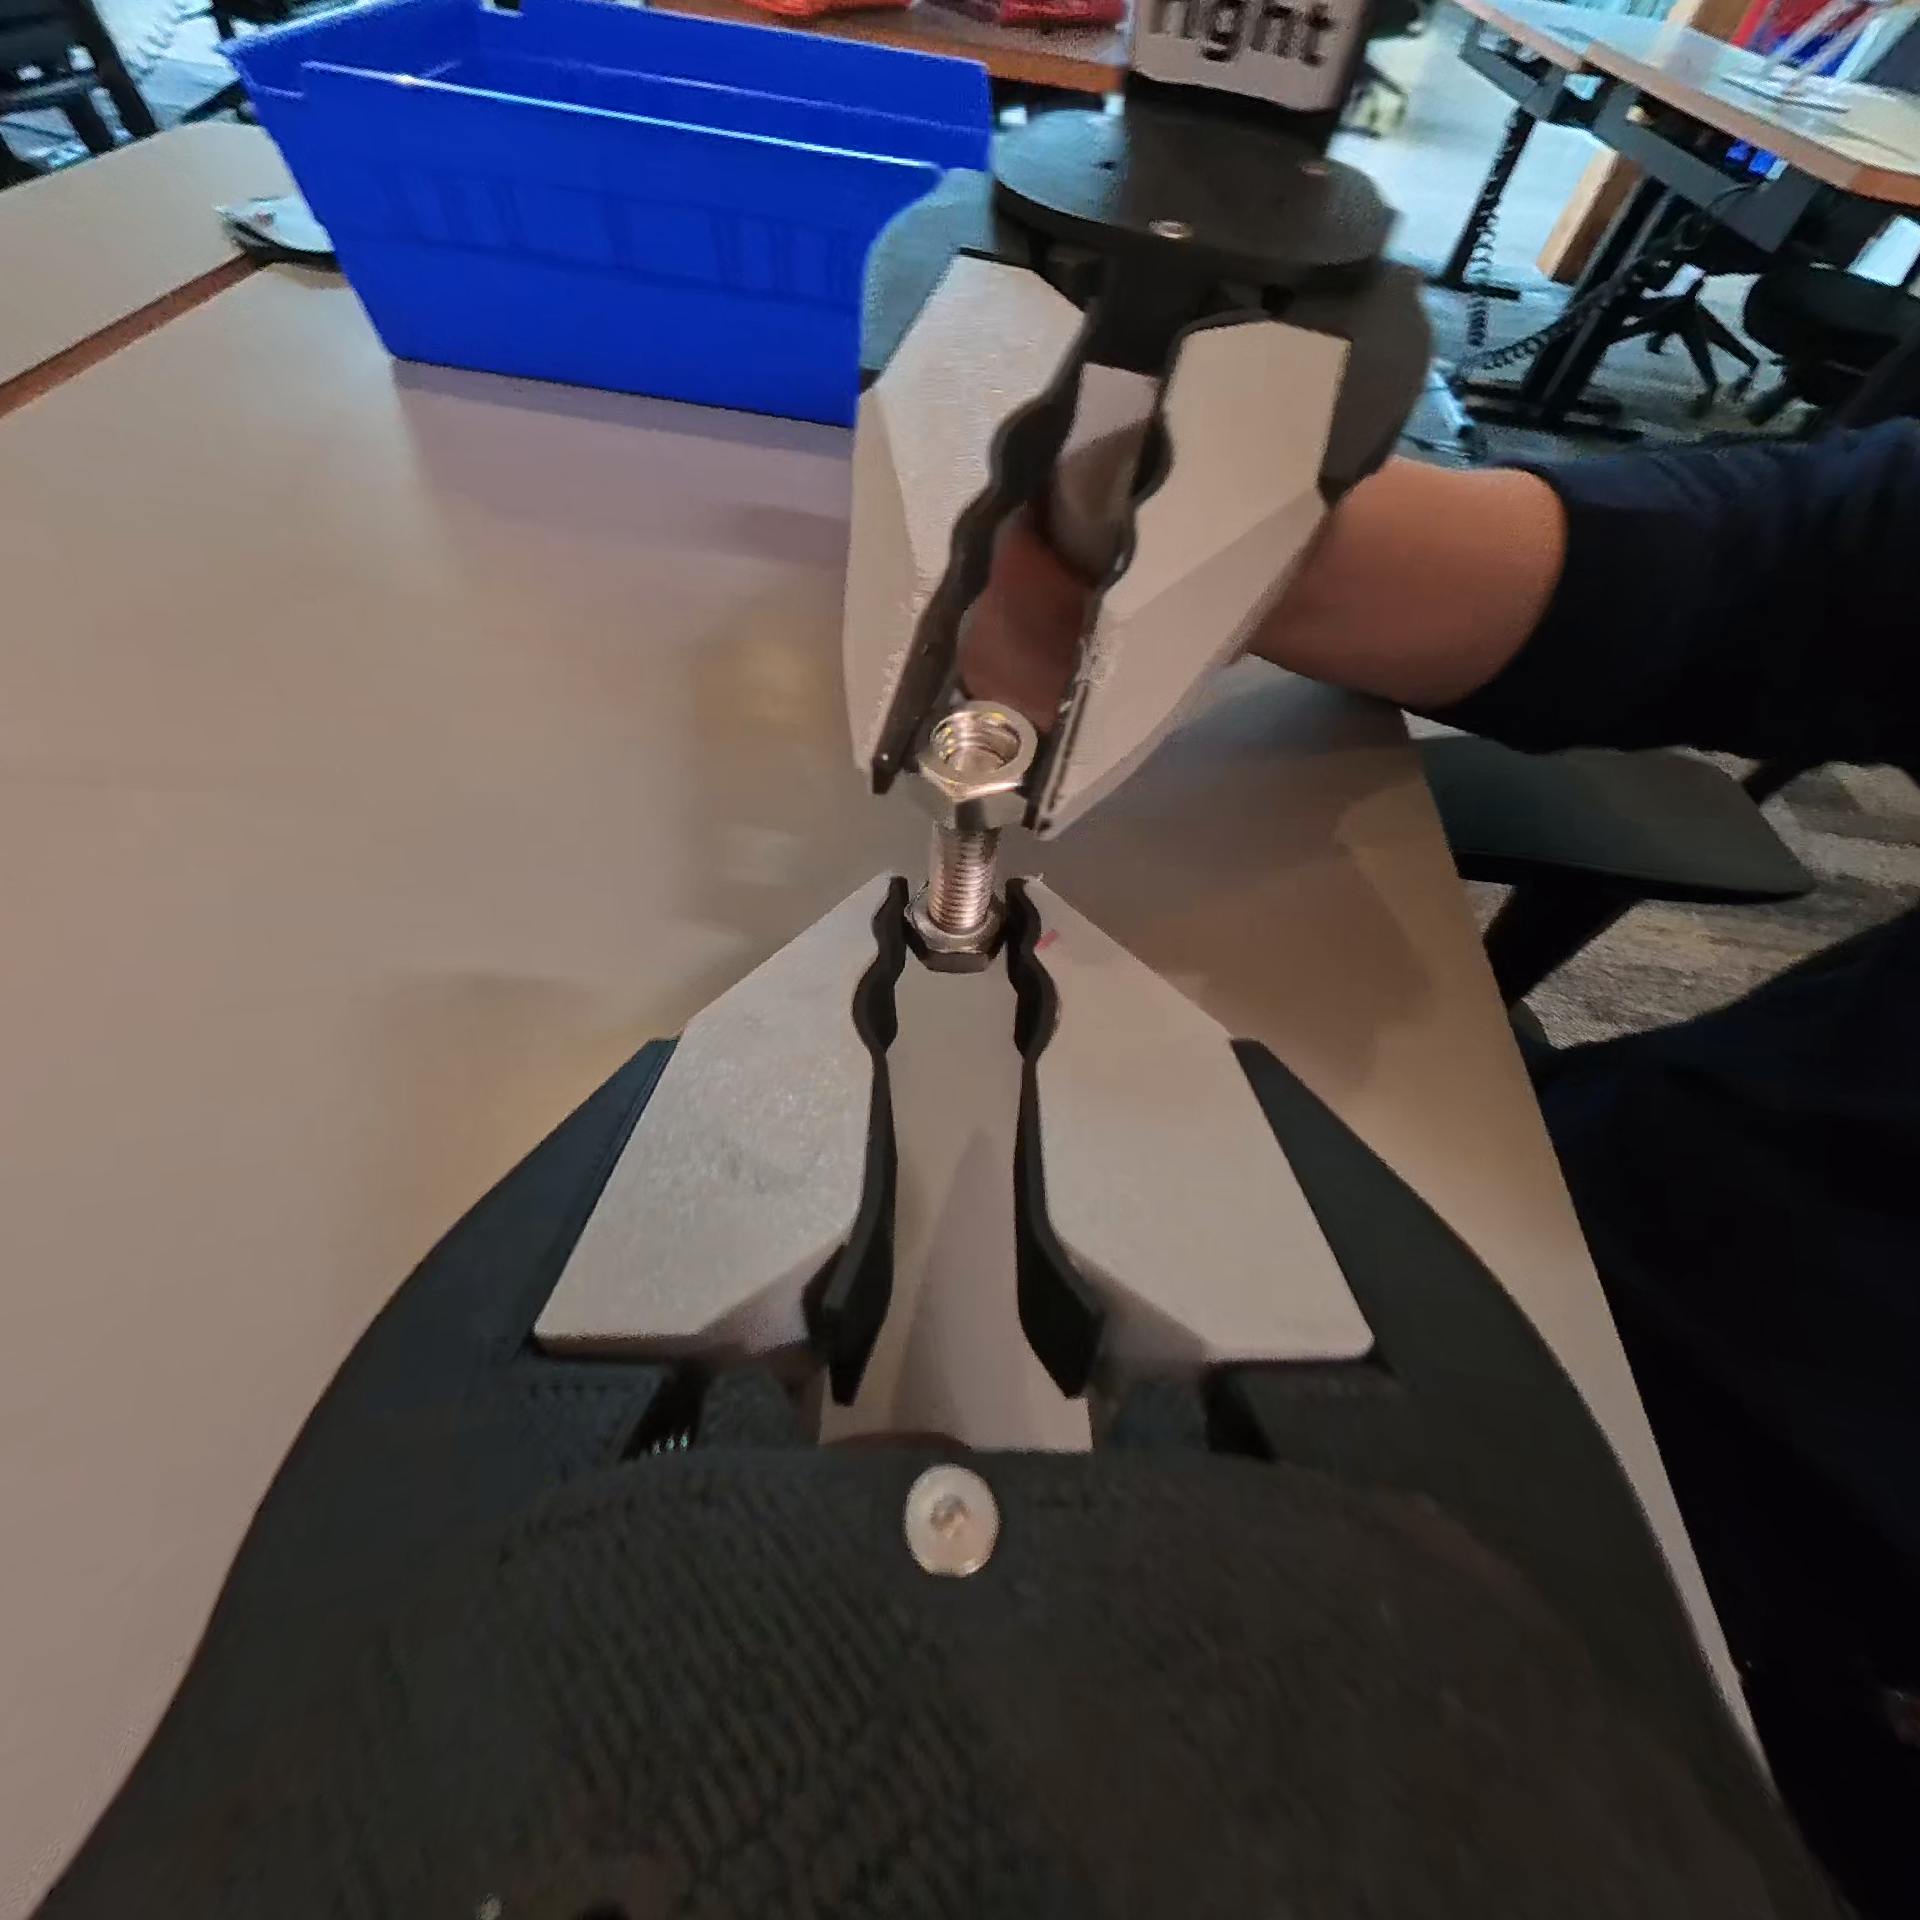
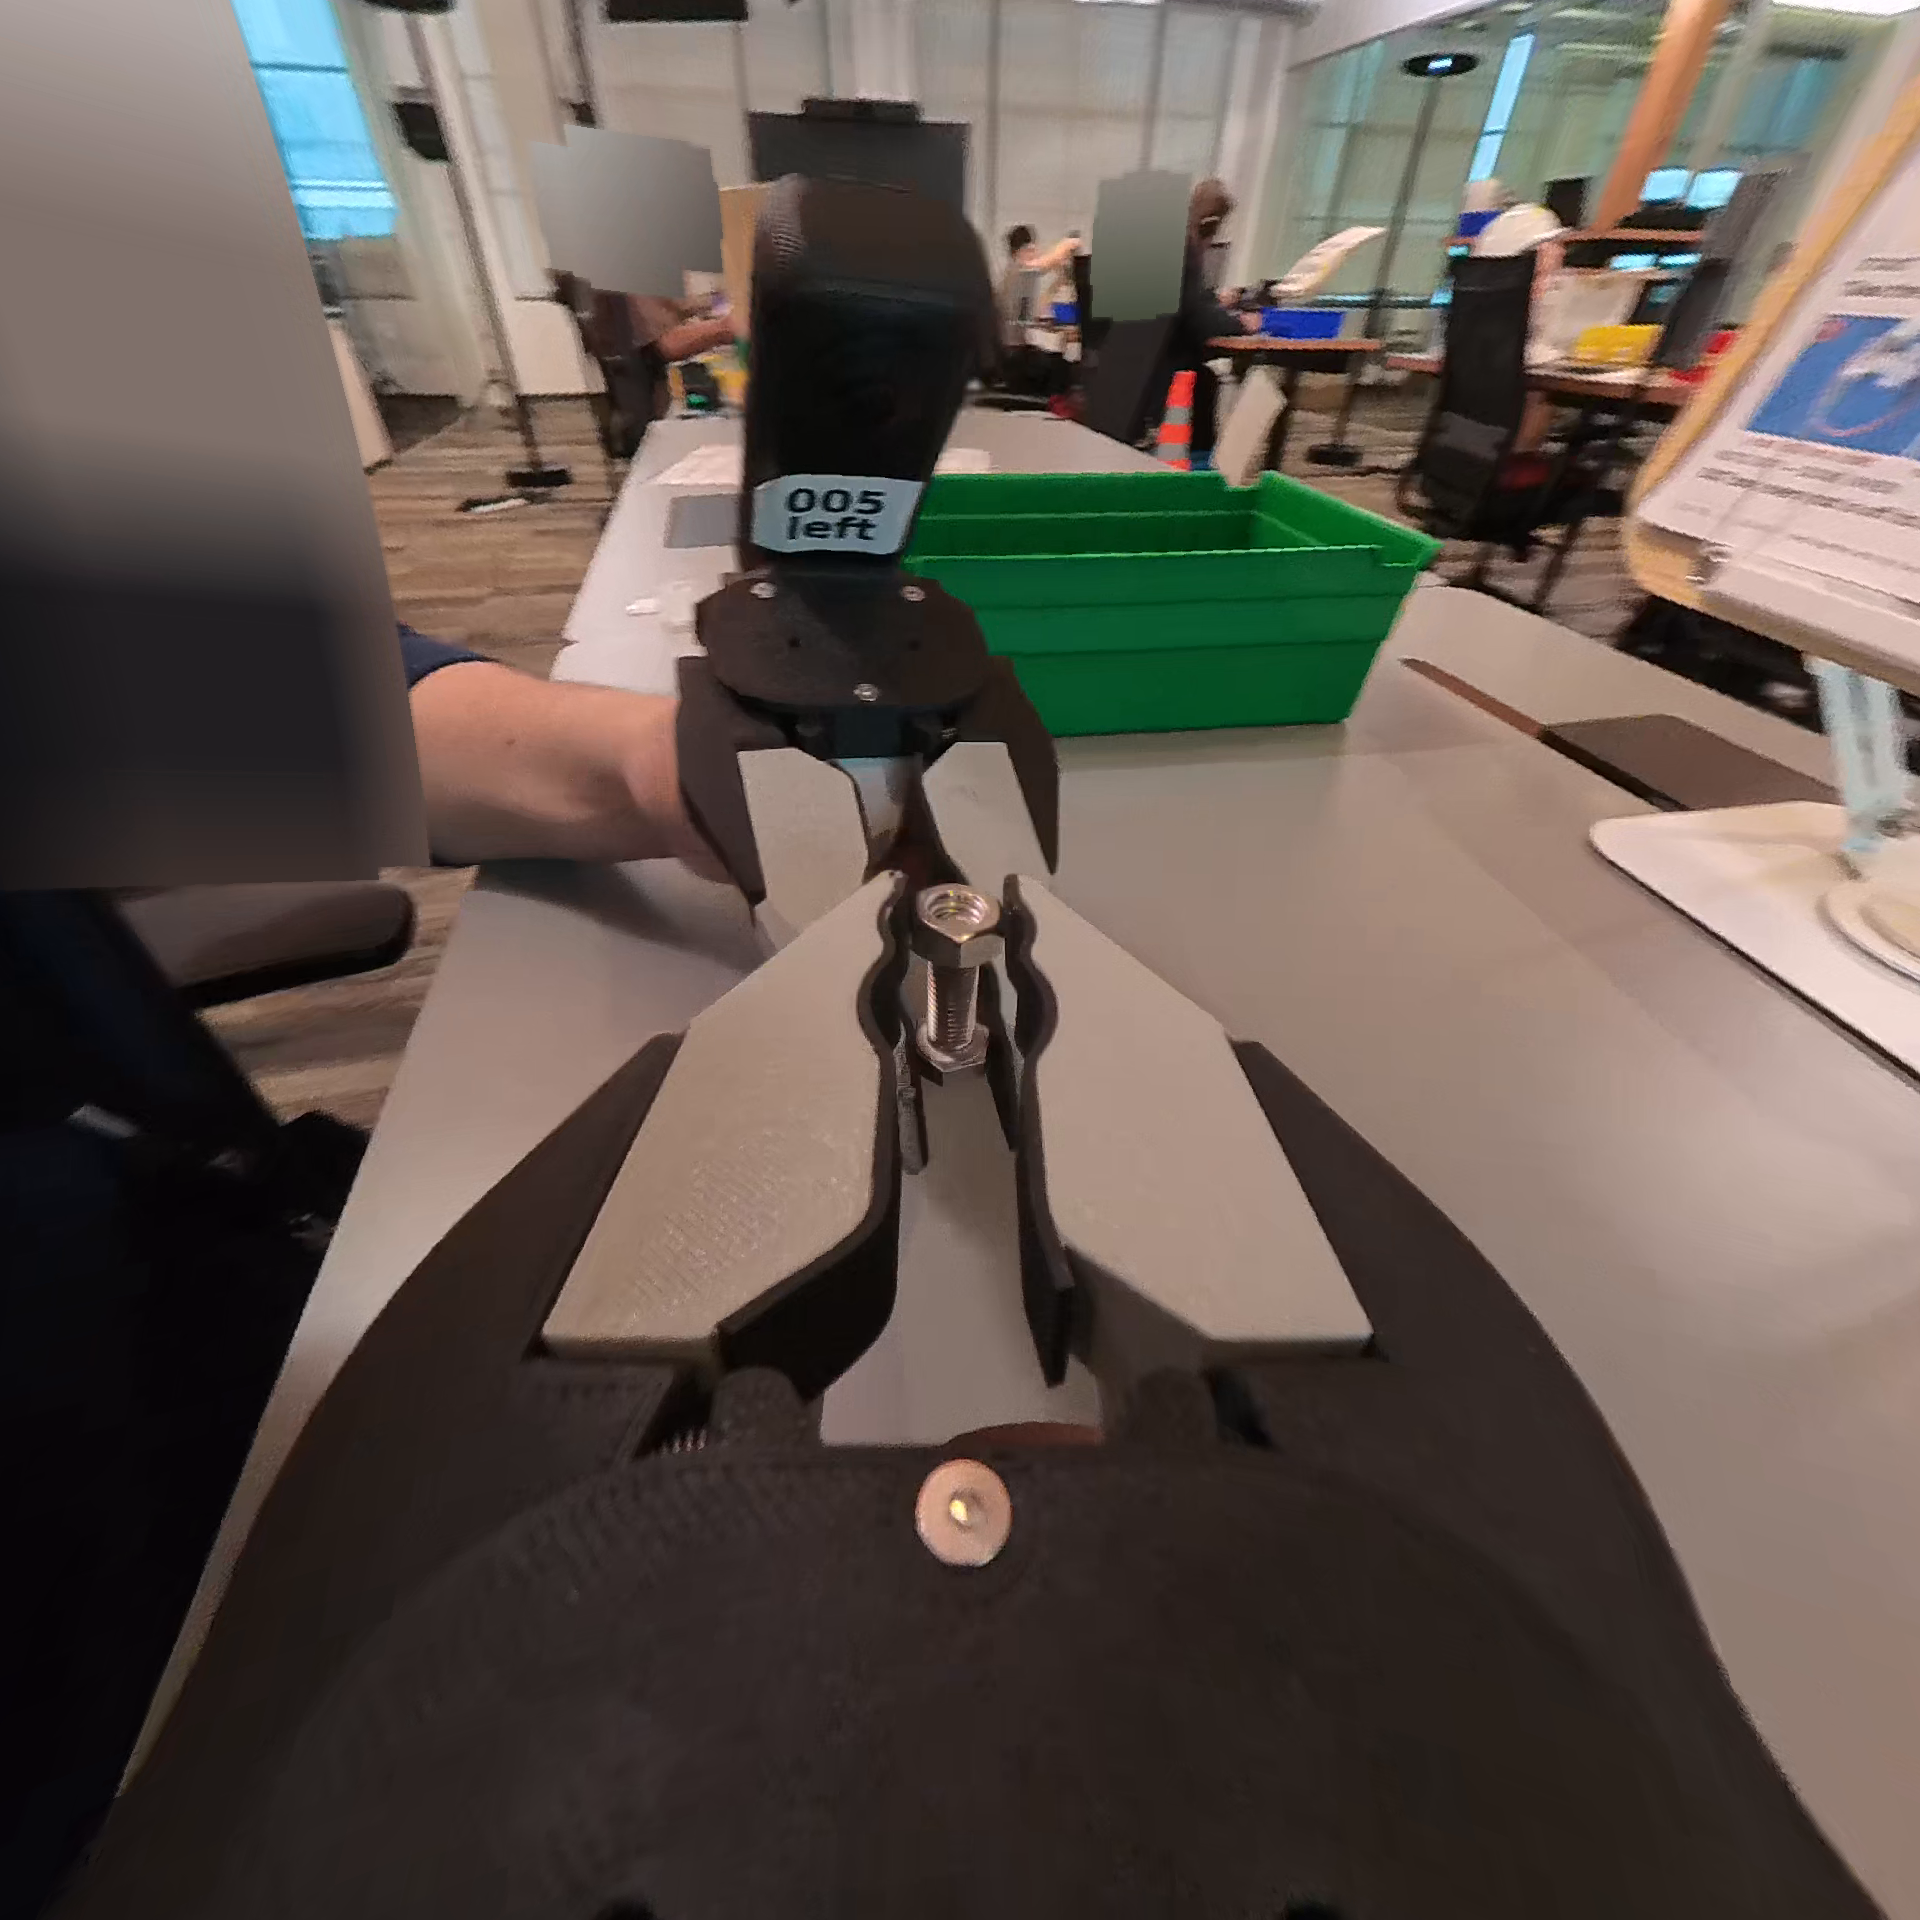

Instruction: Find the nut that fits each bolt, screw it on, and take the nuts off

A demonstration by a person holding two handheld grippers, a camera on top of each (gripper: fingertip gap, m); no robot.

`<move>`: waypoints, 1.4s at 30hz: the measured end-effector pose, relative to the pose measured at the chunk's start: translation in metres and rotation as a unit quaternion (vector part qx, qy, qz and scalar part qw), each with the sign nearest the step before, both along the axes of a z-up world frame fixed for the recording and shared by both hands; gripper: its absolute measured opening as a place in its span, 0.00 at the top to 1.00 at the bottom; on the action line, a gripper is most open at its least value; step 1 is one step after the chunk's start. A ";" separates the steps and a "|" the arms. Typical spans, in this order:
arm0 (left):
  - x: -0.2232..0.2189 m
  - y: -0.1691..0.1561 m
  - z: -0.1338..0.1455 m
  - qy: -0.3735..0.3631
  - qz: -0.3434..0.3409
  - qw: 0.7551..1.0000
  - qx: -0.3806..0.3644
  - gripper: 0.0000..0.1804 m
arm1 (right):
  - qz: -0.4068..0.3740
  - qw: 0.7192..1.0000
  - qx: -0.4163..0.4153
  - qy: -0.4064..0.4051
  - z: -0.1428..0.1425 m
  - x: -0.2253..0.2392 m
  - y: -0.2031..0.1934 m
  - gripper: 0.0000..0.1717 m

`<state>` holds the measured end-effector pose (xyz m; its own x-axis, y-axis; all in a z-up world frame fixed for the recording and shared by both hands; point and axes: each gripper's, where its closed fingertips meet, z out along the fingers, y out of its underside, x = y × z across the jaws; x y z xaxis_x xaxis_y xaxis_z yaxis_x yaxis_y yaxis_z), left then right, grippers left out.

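A silver bolt [image 1: 956,871] stands upright above the grey table [image 1: 312,727]. My left gripper [image 1: 954,920] is shut on the bolt's hex head at the bottom, with both pads against its flats. A silver hex nut [image 1: 975,764] sits on the top end of the thread. My right gripper [image 1: 961,795] comes down from above and is shut on that nut. In the right wrist view the nut [image 2: 954,928] sits between my right gripper's [image 2: 954,914] fingertips, and the bolt [image 2: 940,1003] runs down below it to the left gripper's fingers.
A blue bin [image 1: 623,208] stands at the table's far side and a green bin [image 2: 1164,613] at the other side. A document stand [image 2: 1818,436] on a white base [image 2: 1714,883] is at the right. A person's hand and dark sleeve [image 1: 1507,582] hold the right gripper. Tip to tip, the grippers are about 6 centimeters apart.
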<state>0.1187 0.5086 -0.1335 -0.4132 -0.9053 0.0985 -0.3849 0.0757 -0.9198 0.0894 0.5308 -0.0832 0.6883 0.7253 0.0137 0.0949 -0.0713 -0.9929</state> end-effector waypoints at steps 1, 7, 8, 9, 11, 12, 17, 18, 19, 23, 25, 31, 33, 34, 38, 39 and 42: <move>0.002 0.002 -0.001 0.002 0.012 1.000 0.000 0.90 | -0.026 1.000 0.003 -0.004 -0.001 0.002 0.002 0.92; 0.006 0.005 -0.007 0.024 0.049 0.998 -0.012 0.91 | -0.206 0.978 0.026 -0.032 -0.007 0.008 0.009 0.90; 0.006 0.004 -0.010 0.029 0.049 0.998 -0.011 0.91 | -0.229 0.973 0.025 -0.033 -0.010 0.009 0.009 0.91; 0.005 0.003 -0.013 0.035 0.046 0.998 -0.008 0.91 | -0.243 0.969 0.023 -0.034 -0.013 0.008 0.009 0.91; 0.005 0.001 -0.015 0.038 0.043 0.998 -0.004 0.90 | -0.255 0.965 0.025 -0.055 -0.016 0.008 0.008 0.91; 0.005 0.000 -0.014 0.036 0.041 0.998 -0.008 0.90 | -0.256 0.965 0.026 -0.052 -0.014 0.008 0.007 0.91; 0.006 -0.002 -0.014 0.036 0.034 0.999 -0.005 0.91 | -0.233 0.972 0.022 -0.020 -0.014 0.011 0.002 0.91; 0.006 -0.003 -0.015 0.036 0.028 0.999 -0.011 0.91 | -0.216 0.976 0.020 -0.020 -0.014 0.012 0.001 0.89; 0.005 -0.005 -0.015 0.036 0.018 0.999 -0.016 0.90 | -0.193 0.981 0.019 -0.022 -0.012 0.012 -0.002 0.86; 0.002 -0.005 -0.016 0.039 0.001 0.999 -0.021 0.90 | -0.063 0.998 -0.003 -0.017 -0.005 0.014 -0.015 0.82; 0.001 -0.005 -0.014 0.036 -0.003 0.999 -0.020 0.91 | 0.010 1.000 -0.018 0.001 0.001 0.011 -0.023 0.83; -0.002 -0.008 -0.008 0.025 -0.014 1.000 -0.014 0.91 | 0.071 0.997 -0.024 0.005 0.001 0.005 -0.015 0.83; -0.002 -0.008 -0.008 0.024 -0.016 0.999 -0.016 0.91 | 0.078 0.997 -0.023 0.004 -0.001 0.000 -0.012 0.84; -0.002 -0.008 -0.007 0.023 -0.015 0.999 -0.017 0.91 | 0.080 0.996 -0.024 0.002 -0.003 -0.002 -0.011 0.85; -0.002 -0.007 -0.006 0.020 -0.012 1.000 -0.008 0.90 | 0.073 0.997 -0.019 0.000 -0.002 -0.002 -0.008 0.93; -0.002 -0.007 -0.006 0.019 -0.013 1.000 -0.007 0.90 | 0.075 0.997 -0.020 0.004 -0.002 -0.002 -0.008 0.93; -0.003 -0.008 -0.002 0.013 -0.014 1.000 -0.009 0.91 | 0.064 0.998 -0.024 0.003 -0.003 0.000 -0.007 0.85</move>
